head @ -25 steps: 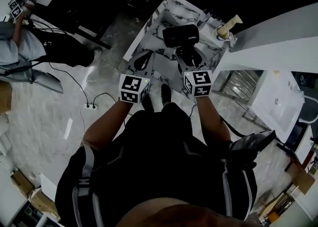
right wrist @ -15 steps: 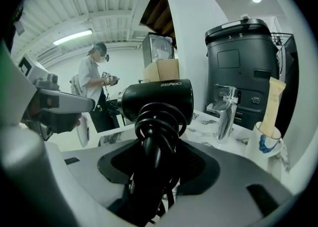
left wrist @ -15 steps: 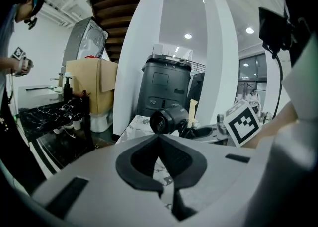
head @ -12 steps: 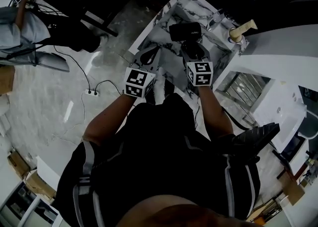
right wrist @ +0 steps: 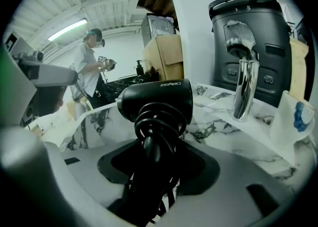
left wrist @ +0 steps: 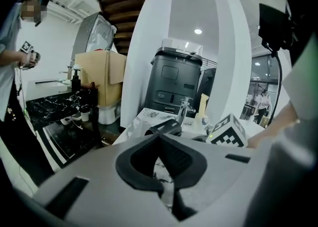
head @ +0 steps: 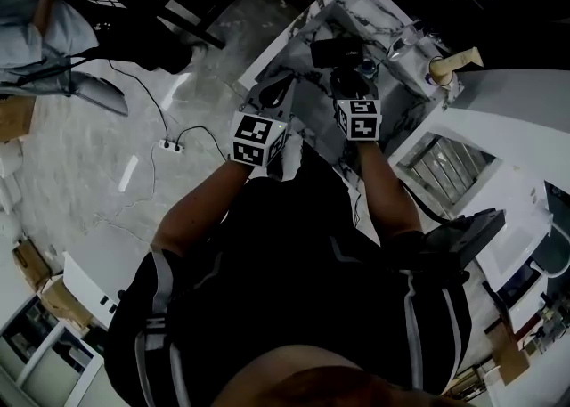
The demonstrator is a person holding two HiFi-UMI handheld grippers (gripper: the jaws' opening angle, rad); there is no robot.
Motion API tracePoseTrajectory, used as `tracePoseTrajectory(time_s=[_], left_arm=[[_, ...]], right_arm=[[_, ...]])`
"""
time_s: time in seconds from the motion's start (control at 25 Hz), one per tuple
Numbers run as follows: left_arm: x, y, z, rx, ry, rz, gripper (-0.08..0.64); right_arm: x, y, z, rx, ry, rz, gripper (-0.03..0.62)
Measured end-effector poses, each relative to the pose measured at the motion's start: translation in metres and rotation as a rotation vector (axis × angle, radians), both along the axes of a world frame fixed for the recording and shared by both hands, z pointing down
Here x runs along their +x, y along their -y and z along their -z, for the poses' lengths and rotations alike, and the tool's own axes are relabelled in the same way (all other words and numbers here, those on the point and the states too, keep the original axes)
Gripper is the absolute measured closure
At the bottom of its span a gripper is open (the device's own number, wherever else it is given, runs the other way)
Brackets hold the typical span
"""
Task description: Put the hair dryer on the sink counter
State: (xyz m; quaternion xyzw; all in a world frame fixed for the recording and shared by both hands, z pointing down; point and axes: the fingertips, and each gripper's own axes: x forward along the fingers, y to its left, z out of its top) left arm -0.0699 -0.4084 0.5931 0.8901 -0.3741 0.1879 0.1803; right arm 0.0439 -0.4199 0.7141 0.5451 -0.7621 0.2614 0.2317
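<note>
**Spotter:** Which claw is doing the work?

**Operator:** I'm starting with the idle one. The left gripper (left wrist: 160, 144) is hanging empty, its jaw tips meeting with nothing between them. It is sitting left of the faucet (right wrist: 243, 79) and farther from it than its partner. The right gripper (right wrist: 159, 159) is the one carrying. Its jaws are standing wide and clamping the cord-wrapped handle of the hair dryer (right wrist: 158, 99).

**Spotter:** How is the dryer lying?

**Operator:** The handle is running straight out from the jaws, and the barrel is sitting crosswise on top of it, roughly level (one end is pointing left in the right gripper view). The dryer is hanging on my side of the faucet and to its left, over the marble sink counter (right wrist: 213, 116). I'm not seeing whether it is touching the marble.

**Spotter:** So what is the set-down asking for?

**Operator:** I'm judging it as a plain drop onto the bare marble left of the faucet, keeping the barrel off the spout. Behind the faucet a black machine (right wrist: 251, 42) is standing, well out of the way.
</note>
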Motion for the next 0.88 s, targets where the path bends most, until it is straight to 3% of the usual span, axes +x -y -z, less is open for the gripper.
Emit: tracePoseTrajectory(time_s=[0.88], left_arm=[[-0.004, -0.020, -0.016, -0.051, 0.065, 0.055, 0.557]], right_arm=[[-0.007, 0.005, -0.095, -0.206, 0.000, -0.009, 0.367]])
